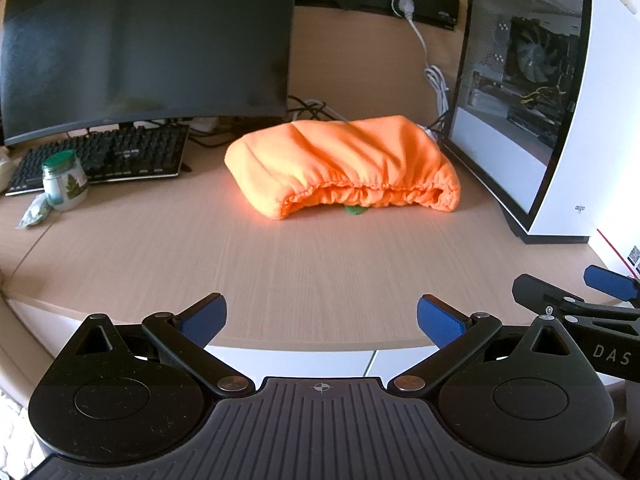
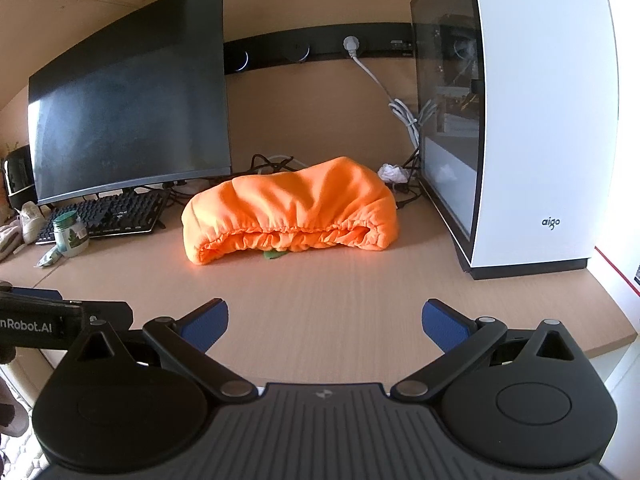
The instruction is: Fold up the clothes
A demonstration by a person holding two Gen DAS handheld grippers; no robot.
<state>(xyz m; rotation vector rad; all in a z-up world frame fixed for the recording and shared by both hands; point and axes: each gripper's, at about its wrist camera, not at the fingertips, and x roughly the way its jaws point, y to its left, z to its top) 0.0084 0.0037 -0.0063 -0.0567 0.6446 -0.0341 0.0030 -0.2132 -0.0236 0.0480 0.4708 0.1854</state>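
Nearest, the left claw (image 1: 321, 320) and the right claw (image 2: 325, 322) both hang wide apart and empty over the front edge of the tabletop (image 1: 304, 268). Well beyond them, an orange garment (image 1: 340, 166) lies bundled mid-tabletop, elastic hem facing forward. Behind it stand a monitor (image 1: 148, 48), a keyboard (image 1: 108, 158), a jar (image 1: 64, 180) and a white computer case (image 1: 560, 112).

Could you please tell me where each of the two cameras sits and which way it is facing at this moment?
Left wrist: sits on the left gripper at the desk's near edge, facing the orange garment; its open jaws show, and the right gripper at right.
Right wrist: sits on the right gripper, facing the same garment; its open jaws show, the left gripper at left.
Shared: garment, monitor, keyboard, jar, computer case.
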